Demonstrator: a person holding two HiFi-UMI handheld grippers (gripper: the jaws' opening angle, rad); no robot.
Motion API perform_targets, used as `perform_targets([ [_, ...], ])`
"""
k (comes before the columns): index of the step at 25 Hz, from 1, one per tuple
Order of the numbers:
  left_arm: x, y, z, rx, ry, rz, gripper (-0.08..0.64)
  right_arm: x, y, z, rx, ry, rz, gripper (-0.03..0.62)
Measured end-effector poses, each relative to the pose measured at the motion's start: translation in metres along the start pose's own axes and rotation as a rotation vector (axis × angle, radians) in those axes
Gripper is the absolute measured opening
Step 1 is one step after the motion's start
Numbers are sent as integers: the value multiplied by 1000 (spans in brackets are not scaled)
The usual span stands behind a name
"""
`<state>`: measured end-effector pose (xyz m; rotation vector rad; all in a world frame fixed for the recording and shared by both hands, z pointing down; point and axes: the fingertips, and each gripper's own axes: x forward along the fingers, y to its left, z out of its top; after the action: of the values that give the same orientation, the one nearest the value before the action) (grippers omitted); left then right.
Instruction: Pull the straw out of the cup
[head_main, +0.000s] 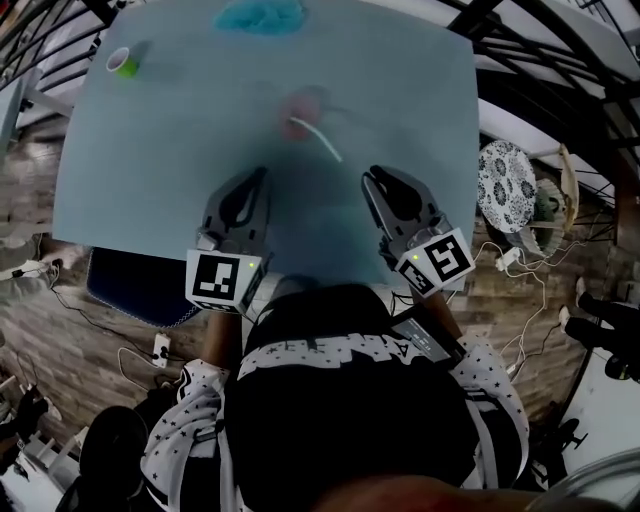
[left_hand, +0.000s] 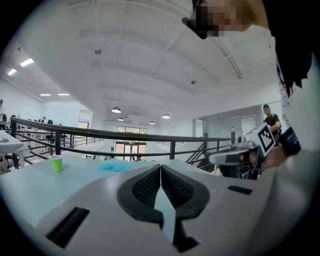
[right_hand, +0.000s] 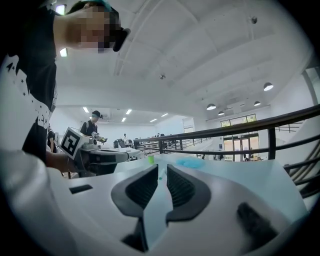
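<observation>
Two grippers checked, both low over the table's (head_main: 150, 170) near edge, neither touching anything. Task item: pink cup (head_main: 305, 105) sits approx. mid-table, nearer the far edge, blurred in the head view, so I can't confirm whether it stands upright or tilts. Straw (head_main: 318, 138) is white, with one end at the cup mouth; its long axis slants from the cup toward the near-right corner, and the free end points at the right gripper (head_main: 374, 180). Key relation: the straw lies ahead of the right gripper and slightly to its left, with the free end near its tips but clear of them. Left gripper (head_main: 258, 178) is further off, with the straw ahead and to its right. Judgement: right side is better placed for the pull, reaching fwd along the straw's own line; left could steady the cup. Jaw state per the left gripper view: pads pressed together at the tips, nothing between. Per the right gripper view: pads a narrow slit apart, holding nothing; a thin pale sliver shows through the slit, poss. the straw, not confirmed. That slit looks tight for taking the straw. Other items: green cup (head_main: 124, 63) at far-left corner, blue cloth (head_main: 260, 15) at far edge, both well apart from the work.
</observation>
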<state>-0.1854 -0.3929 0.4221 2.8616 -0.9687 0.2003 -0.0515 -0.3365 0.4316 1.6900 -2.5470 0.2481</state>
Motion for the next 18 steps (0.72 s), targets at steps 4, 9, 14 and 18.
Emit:
perform_targets([
  [4,8,-1,-3,5,15,-5,14,5,-7,-9,-25,11,-3,46],
  [9,21,-7,-9,8,26,-1,14,7,-16,-23,-21,40,20,51],
  [14,36,2,-15,14,41,-11,14,26,-21,-32,-31,47,43,55],
  [18,38,8,-18,26,59,-2,14,38,-23,-39,-37,60,65,61],
])
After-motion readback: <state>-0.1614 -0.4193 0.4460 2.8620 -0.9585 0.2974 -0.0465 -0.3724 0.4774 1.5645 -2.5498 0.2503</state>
